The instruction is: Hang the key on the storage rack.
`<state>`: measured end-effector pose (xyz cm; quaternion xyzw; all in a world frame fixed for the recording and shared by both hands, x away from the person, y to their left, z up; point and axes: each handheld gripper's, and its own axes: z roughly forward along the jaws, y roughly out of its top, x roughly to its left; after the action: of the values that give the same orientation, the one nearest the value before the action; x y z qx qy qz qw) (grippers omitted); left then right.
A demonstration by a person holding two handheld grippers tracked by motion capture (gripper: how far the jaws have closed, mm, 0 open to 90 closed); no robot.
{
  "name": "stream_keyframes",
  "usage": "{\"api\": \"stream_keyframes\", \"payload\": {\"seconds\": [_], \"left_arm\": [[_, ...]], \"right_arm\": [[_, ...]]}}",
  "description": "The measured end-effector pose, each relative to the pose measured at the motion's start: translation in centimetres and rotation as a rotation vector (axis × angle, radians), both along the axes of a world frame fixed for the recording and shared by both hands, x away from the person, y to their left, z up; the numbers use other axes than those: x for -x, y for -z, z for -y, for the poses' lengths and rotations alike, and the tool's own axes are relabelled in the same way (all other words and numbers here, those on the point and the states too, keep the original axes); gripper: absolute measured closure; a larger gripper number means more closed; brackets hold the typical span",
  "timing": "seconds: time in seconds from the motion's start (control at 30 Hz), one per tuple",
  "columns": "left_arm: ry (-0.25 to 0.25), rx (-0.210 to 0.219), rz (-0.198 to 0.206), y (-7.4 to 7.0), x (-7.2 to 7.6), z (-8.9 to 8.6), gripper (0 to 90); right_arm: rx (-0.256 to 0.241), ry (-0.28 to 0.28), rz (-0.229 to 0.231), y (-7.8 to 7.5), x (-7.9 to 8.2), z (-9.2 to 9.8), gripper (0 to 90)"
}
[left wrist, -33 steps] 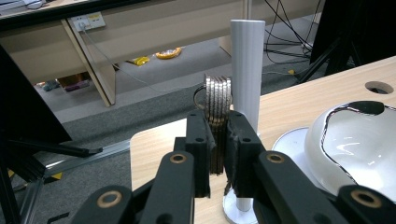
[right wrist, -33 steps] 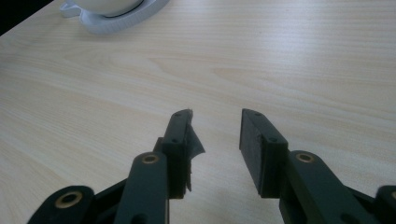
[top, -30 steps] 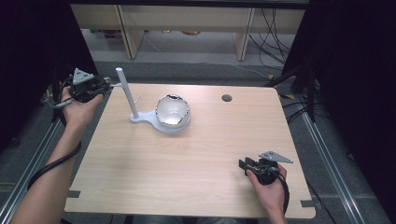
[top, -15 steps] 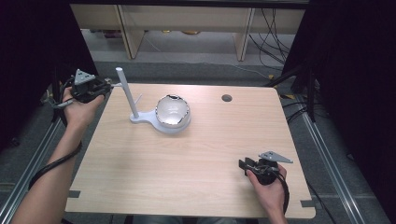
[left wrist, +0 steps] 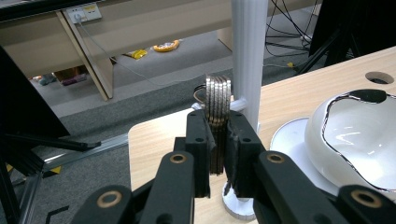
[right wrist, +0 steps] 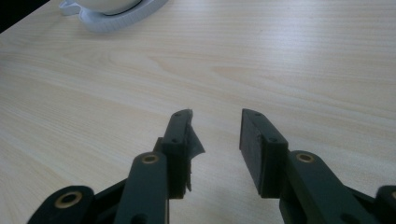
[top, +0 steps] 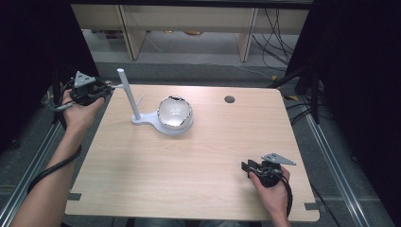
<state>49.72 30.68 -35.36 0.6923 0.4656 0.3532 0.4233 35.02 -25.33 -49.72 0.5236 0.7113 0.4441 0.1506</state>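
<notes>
My left gripper (left wrist: 215, 140) has its fingers (left wrist: 198, 140) clamped on a stack of metal rings (left wrist: 218, 100), held on edge at the far left corner of the counter (top: 189, 161), right beside the white post (left wrist: 249, 56) of the stand (top: 163, 124) and level with its small side peg (left wrist: 237, 103). I judge I'm hanging the rings; next I must ease them over that peg. My right gripper (right wrist: 215, 140) rests near the near right corner, fingers apart and empty.

A light wooden table (top: 198, 165) carries a white stand (top: 142, 119) with an upright post and a glossy bowl-shaped part (top: 174, 113). A round hole (top: 230, 100) sits near its far edge.
</notes>
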Motion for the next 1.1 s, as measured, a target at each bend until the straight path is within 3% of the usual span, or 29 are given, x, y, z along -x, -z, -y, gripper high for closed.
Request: {"api": "stream_keyframes", "payload": {"seconds": [1.1], "left_arm": [[0.003, -0.02, -0.038, 0.94, 0.59, -0.21, 80.4]], "right_arm": [[-0.007, -0.007, -0.006, 0.04, -0.04, -0.23, 64.4]]}}
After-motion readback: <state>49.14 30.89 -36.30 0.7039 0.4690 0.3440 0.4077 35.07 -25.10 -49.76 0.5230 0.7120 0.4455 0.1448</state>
